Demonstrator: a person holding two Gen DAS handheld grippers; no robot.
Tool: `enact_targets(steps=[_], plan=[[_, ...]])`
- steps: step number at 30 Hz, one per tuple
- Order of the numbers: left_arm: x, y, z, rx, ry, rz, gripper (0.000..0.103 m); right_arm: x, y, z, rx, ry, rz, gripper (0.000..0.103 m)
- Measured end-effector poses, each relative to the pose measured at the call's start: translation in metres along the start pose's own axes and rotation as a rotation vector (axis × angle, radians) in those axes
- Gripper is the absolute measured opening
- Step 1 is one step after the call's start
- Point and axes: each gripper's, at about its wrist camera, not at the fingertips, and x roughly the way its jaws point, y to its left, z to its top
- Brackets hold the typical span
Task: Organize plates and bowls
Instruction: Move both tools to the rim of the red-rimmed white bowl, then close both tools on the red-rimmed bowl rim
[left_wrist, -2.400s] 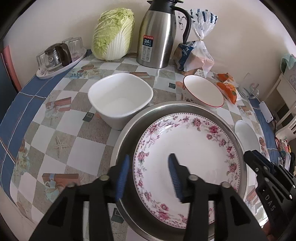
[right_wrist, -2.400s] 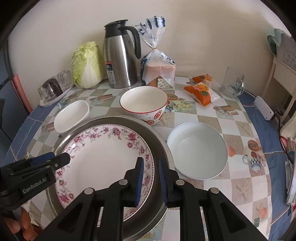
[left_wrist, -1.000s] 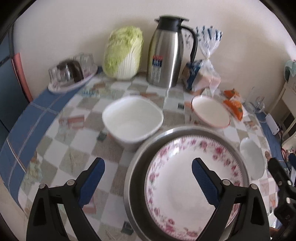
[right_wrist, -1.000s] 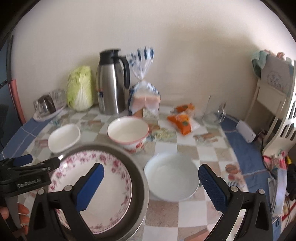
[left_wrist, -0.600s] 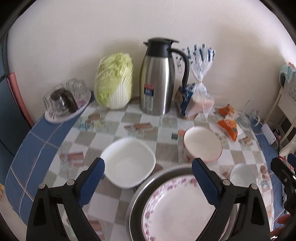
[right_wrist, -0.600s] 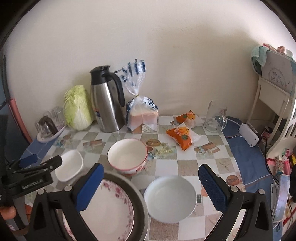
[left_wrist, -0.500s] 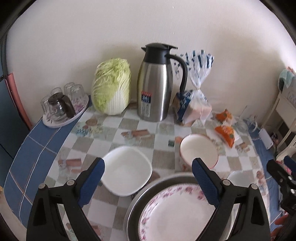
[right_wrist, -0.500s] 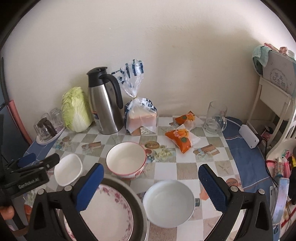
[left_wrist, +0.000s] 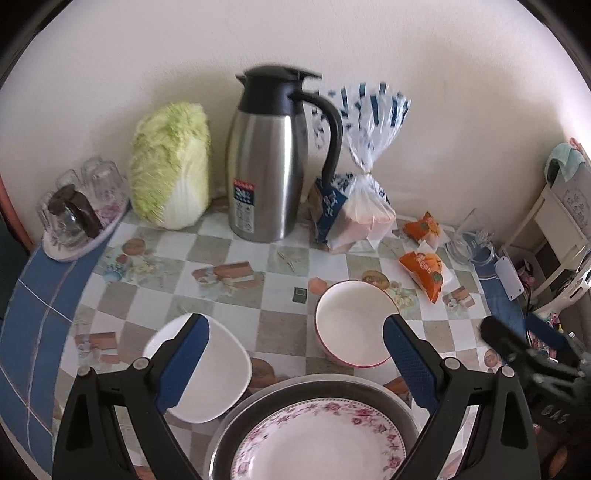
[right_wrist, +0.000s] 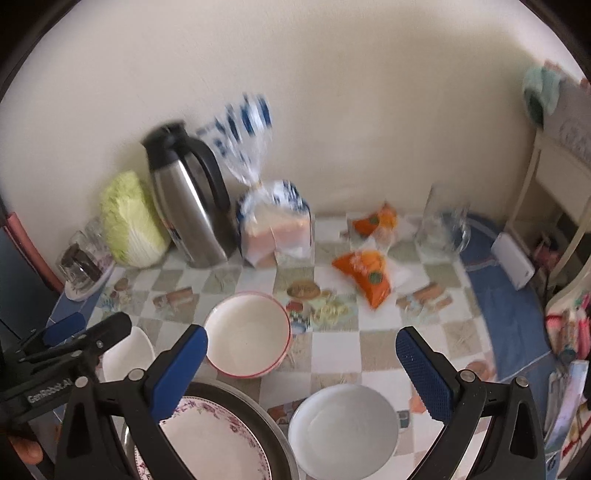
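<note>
A floral plate (left_wrist: 317, 443) lies inside a wide metal pan (left_wrist: 258, 398) at the near table edge. My left gripper (left_wrist: 295, 354) hangs wide open above it, holding nothing. A white square bowl (left_wrist: 218, 369) sits left of the pan, and a red-rimmed bowl (left_wrist: 351, 328) sits behind it. My right gripper (right_wrist: 301, 354) is also wide open and empty, above the red-rimmed bowl (right_wrist: 247, 332) and a white round bowl (right_wrist: 343, 428). The floral plate (right_wrist: 214, 443) and pan (right_wrist: 266, 421) show at lower left. The left gripper (right_wrist: 85, 328) is seen over the square bowl (right_wrist: 129, 354).
Along the wall stand a tray of glasses (left_wrist: 74, 221), a cabbage (left_wrist: 170, 170), a steel thermos (left_wrist: 269, 166) and a bread bag (left_wrist: 354, 218). Orange snack packets (left_wrist: 424, 269) and a glass mug (right_wrist: 439, 225) lie at the right. A white shelf (left_wrist: 554, 229) stands off the table's right.
Both grippers, narrow over the pan and plate 2.4 s ago, have opened wide and lifted back from the table. The right view is now blurred and tilted from motion.
</note>
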Motion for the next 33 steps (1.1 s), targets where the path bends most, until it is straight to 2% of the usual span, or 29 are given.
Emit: enact_targets(steps=[3, 6, 7, 8, 10, 12, 16, 18, 21, 25, 29, 33], plan=[[0.022, 0.0, 0.003, -0.026, 0.055, -0.025, 0.095, 0.029, -0.004, -0.004, 0.026, 0.083, 0.003, 0.103], [0.043, 0.002, 0.004, -0.049, 0.099, -0.031, 0.095, 0.053, -0.008, -0.009, 0.044, 0.128, 0.012, 0.103], [0.05, 0.003, 0.005, -0.053, 0.113, -0.033, 0.091, 0.061, -0.009, -0.011, 0.05, 0.14, 0.013, 0.1], [0.058, 0.002, 0.005, -0.055, 0.127, -0.037, 0.081, 0.068, -0.01, -0.012, 0.055, 0.152, 0.015, 0.097], [0.07, 0.002, 0.007, -0.055, 0.15, -0.031, 0.066, 0.083, -0.012, -0.014, 0.07, 0.186, 0.029, 0.081], [0.084, 0.001, 0.008, -0.06, 0.174, -0.034, 0.065, 0.096, -0.012, -0.015, 0.076, 0.212, 0.037, 0.078], [0.107, -0.004, 0.008, -0.068, 0.214, -0.053, 0.06, 0.117, -0.007, -0.015, 0.056, 0.247, 0.06, 0.065], [0.119, -0.008, 0.007, -0.056, 0.235, -0.046, 0.058, 0.127, -0.004, -0.015, 0.045, 0.265, 0.066, 0.063], [0.135, -0.013, 0.004, -0.047, 0.268, -0.042, 0.053, 0.138, 0.001, -0.015, 0.025, 0.284, 0.078, 0.052], [0.151, -0.017, 0.001, -0.042, 0.3, -0.038, 0.049, 0.154, 0.006, -0.016, 0.018, 0.324, 0.083, 0.043], [0.165, -0.018, -0.002, -0.047, 0.339, -0.043, 0.037, 0.166, 0.007, -0.019, 0.008, 0.342, 0.085, 0.04], [0.175, -0.024, -0.008, -0.034, 0.364, -0.056, 0.022, 0.176, 0.01, -0.022, -0.01, 0.368, 0.09, 0.031]])
